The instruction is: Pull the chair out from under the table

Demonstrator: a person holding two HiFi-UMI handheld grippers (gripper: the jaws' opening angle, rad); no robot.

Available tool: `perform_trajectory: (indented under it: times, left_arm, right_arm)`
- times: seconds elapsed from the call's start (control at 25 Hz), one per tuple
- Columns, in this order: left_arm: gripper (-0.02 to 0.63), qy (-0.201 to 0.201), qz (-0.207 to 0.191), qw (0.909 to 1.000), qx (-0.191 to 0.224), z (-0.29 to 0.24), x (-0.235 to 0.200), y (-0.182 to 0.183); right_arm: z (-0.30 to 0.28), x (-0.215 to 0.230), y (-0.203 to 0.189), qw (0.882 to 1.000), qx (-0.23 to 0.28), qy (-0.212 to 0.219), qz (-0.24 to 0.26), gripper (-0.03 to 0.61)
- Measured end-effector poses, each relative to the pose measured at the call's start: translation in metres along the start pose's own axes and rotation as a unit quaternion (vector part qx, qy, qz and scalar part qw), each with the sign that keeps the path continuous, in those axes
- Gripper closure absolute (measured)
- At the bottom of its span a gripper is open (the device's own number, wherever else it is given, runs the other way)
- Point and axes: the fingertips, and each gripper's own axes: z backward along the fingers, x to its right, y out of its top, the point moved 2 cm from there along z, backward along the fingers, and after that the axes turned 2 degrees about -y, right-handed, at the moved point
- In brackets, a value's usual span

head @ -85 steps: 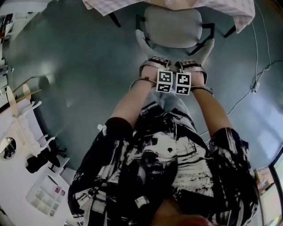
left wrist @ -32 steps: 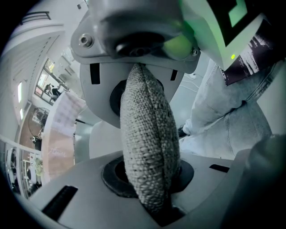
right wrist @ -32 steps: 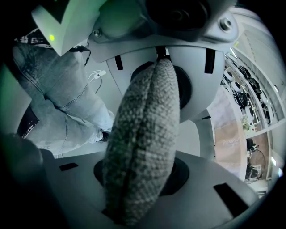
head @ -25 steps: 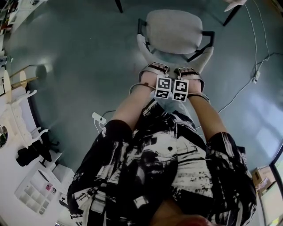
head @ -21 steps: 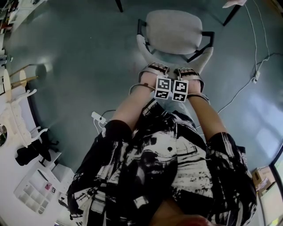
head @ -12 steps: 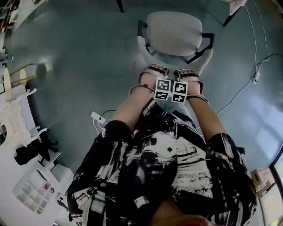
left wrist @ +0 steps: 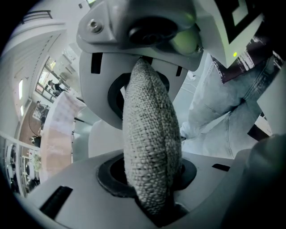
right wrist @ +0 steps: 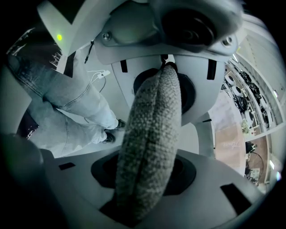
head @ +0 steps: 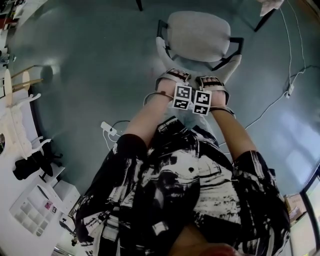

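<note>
Grey chair (head: 200, 35) stood clear of far surface (head: 270, 5); left gripper (head: 171, 76) & right gripper (head: 212, 81) fingers, just loosening, clasped backrest (left wrist: 149, 143); pull prob. done, release pending.

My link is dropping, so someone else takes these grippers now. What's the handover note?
Grippers: the left gripper and the right gripper sit side by side, both closed on the chair backrest, and their jaws have just been opening.
Things: the chair stands on open floor, clear of the tablecloth corner.
Done: chair pulled out.
Left: finish releasing and lift both grippers away.
</note>
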Motion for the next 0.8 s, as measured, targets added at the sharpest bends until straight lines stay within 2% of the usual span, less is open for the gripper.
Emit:
perform_trajectory:
  times: [0.2,0.32,0.44,0.52,0.6,0.64,0.72,0.8]
  left_arm:
    - [0.453,0.002,0.001,0.9999,0.013,0.027,0.008,-0.008]
    - [0.447,0.021,0.004,0.9992,0.032,0.049,0.010,-0.010]
    - [0.478,0.054,0.018,0.9968,0.056,0.081,0.005,-0.014]
    - [0.472,0.079,0.044,0.9926,0.081,0.114,0.000,-0.016]
    - [0.527,0.115,0.083,0.9830,0.117,0.156,-0.011,-0.014]
    - [0.528,0.133,0.108,0.9758,0.136,0.178,-0.019,-0.012]
    - [0.529,0.166,0.163,0.9563,0.178,0.220,-0.040,-0.010]
    - [0.529,0.200,0.212,0.9317,0.217,0.256,-0.065,-0.010]
  right_arm:
    - [0.026,-0.002,0.012,1.000,0.020,-0.009,0.021,0.425]
    - [0.046,-0.002,0.007,0.999,0.036,-0.031,0.022,0.420]
    - [0.077,0.004,0.000,0.996,0.053,-0.066,0.001,0.423]
    - [0.108,0.013,0.000,0.992,0.073,-0.095,-0.031,0.423]
    - [0.147,0.028,0.004,0.984,0.100,-0.129,-0.076,0.428]
    - [0.167,0.039,0.006,0.977,0.116,-0.149,-0.102,0.430]
    - [0.206,0.066,0.010,0.958,0.150,-0.191,-0.155,0.431]
    - [0.242,0.099,0.012,0.933,0.185,-0.234,-0.204,0.433]
